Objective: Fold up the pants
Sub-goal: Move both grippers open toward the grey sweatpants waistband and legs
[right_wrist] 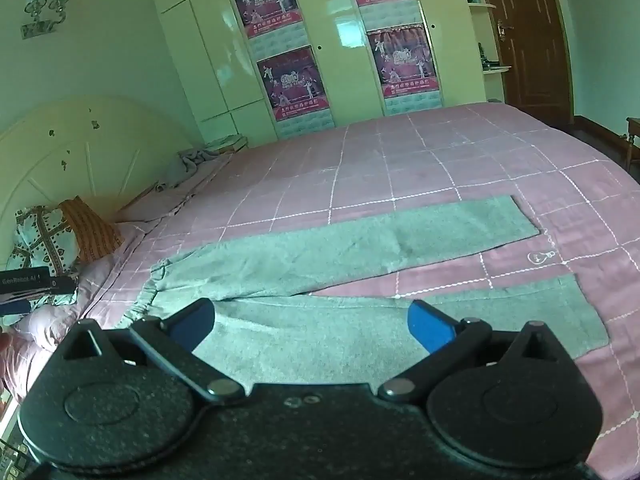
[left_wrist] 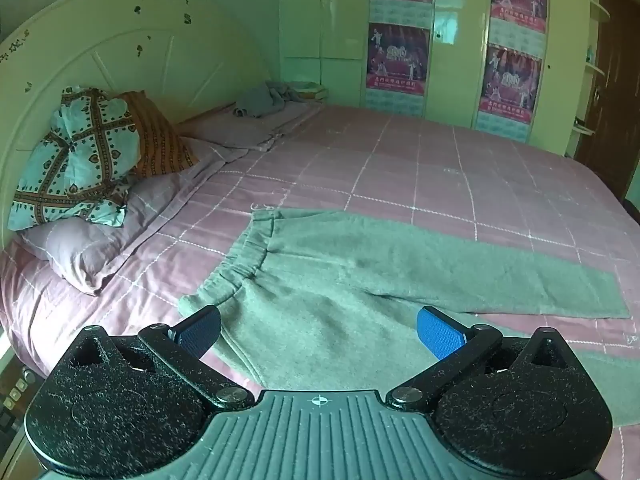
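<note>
One pair of grey pants (right_wrist: 360, 240), two legs. Two grippers: left gripper (left_wrist: 319, 330), right gripper (right_wrist: 311, 322), two blue pads each. Three pillows (left_wrist: 80, 160) at headboard. Four posters (right_wrist: 294, 80) on wardrobe doors. One bed (left_wrist: 400, 160). One brown door (right_wrist: 524, 32).

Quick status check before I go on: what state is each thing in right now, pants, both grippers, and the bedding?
pants: spread flat on the bed, unfolded, legs apart in a V
left gripper: open, holding nothing, over the waistband end
right gripper: open, holding nothing, over the near leg
pillows: stacked against the headboard
grey cloth: crumpled at the far corner
wardrobe doors: shut
</note>
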### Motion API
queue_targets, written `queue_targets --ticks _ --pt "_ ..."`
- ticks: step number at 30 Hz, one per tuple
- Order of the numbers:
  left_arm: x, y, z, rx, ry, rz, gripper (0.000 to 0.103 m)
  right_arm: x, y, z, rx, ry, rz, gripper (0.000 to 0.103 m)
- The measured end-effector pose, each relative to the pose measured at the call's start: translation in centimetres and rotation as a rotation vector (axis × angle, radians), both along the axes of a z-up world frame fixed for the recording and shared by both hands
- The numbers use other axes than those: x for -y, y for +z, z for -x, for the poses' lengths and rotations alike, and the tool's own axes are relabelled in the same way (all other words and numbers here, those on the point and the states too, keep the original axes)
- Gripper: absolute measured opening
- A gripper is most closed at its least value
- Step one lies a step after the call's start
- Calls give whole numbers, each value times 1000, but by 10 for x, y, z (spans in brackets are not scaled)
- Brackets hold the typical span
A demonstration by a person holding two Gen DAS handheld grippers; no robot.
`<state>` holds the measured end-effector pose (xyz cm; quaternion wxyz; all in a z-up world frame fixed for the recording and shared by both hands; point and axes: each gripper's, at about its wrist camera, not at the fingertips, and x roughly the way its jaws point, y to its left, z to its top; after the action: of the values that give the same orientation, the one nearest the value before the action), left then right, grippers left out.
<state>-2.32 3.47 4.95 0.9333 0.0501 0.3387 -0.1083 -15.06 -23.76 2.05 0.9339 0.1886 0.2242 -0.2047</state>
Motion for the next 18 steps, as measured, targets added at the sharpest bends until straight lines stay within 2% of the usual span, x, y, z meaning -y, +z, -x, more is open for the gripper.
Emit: queue_targets --ticks 5,7,11,14,18 --pt "3 -7 -5 -11 -10 -6 103 4 -8 -13 -2 -2 -1 103" --pt "3 -9 -10 -21 -9 -5 103 -2 1 -11 -3 1 4 103" --pt "2 -16 -17 -33 -2 -8 103 0 0 -10 5 6 0 103" --pt "2 -19 -21 -41 6 -11 103 0 8 -18 -2 12 -2 103" --pt "2 -22 -25 -48 12 -11 103 -2 5 -28 0 21 -4 103"
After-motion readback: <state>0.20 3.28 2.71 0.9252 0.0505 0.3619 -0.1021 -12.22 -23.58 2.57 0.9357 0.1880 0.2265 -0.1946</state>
